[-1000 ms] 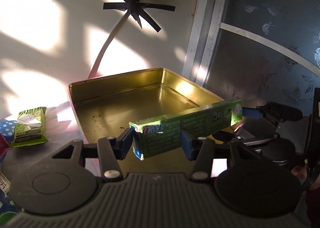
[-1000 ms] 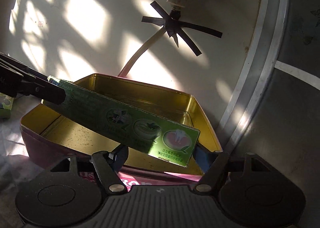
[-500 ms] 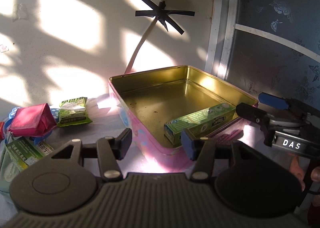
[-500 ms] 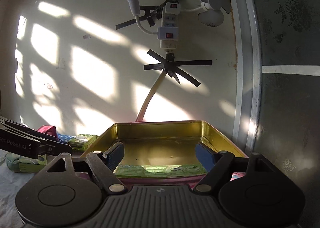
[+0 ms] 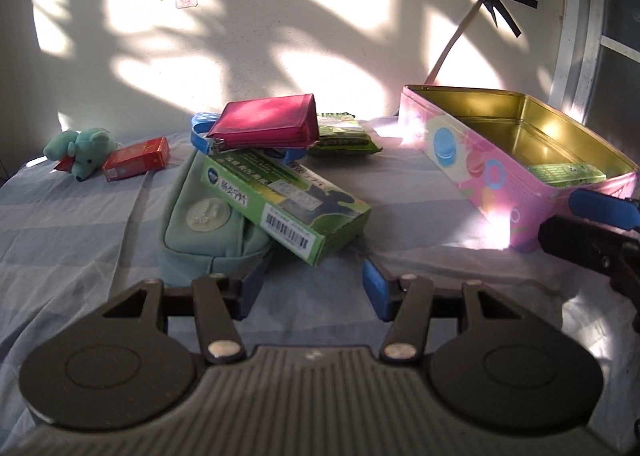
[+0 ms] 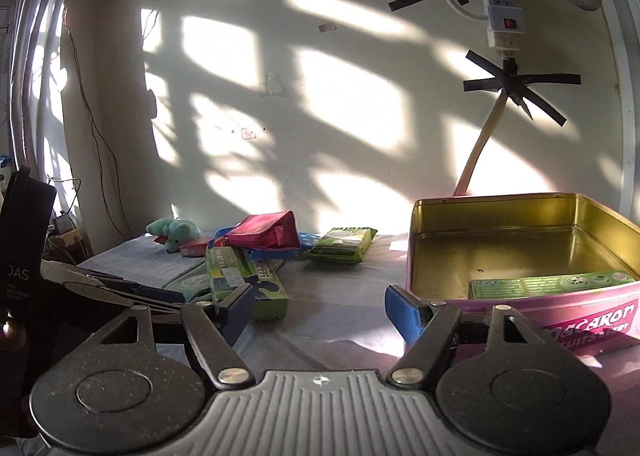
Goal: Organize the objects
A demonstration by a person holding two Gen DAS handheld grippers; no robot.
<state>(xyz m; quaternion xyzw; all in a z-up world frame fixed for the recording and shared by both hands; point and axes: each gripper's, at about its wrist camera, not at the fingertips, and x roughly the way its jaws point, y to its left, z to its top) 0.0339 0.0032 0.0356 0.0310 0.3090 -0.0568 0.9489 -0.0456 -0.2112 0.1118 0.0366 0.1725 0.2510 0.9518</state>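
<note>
A pink tin (image 5: 472, 160) with a gold inside stands at the right, also in the right wrist view (image 6: 584, 316). A long green toothpaste box (image 5: 566, 173) lies inside it along the near wall (image 6: 552, 283). My left gripper (image 5: 312, 288) is open and empty, just before a big green box (image 5: 288, 200) that leans on a mint pouch (image 5: 204, 224). A red wallet (image 5: 266, 122) lies on top of the pile. My right gripper (image 6: 320, 308) is open and empty, left of the tin.
A green wipes pack (image 5: 346, 134), a small red box (image 5: 136, 158) and a teal plush toy (image 5: 82, 150) lie by the wall on the striped cloth (image 5: 72, 240). A taped cable and power strip (image 6: 502, 20) hang on the wall above the tin.
The toothpaste box, held by my left gripper a second ago, now lies in the tin. Both grippers have drawn back and swung left toward the pile.
</note>
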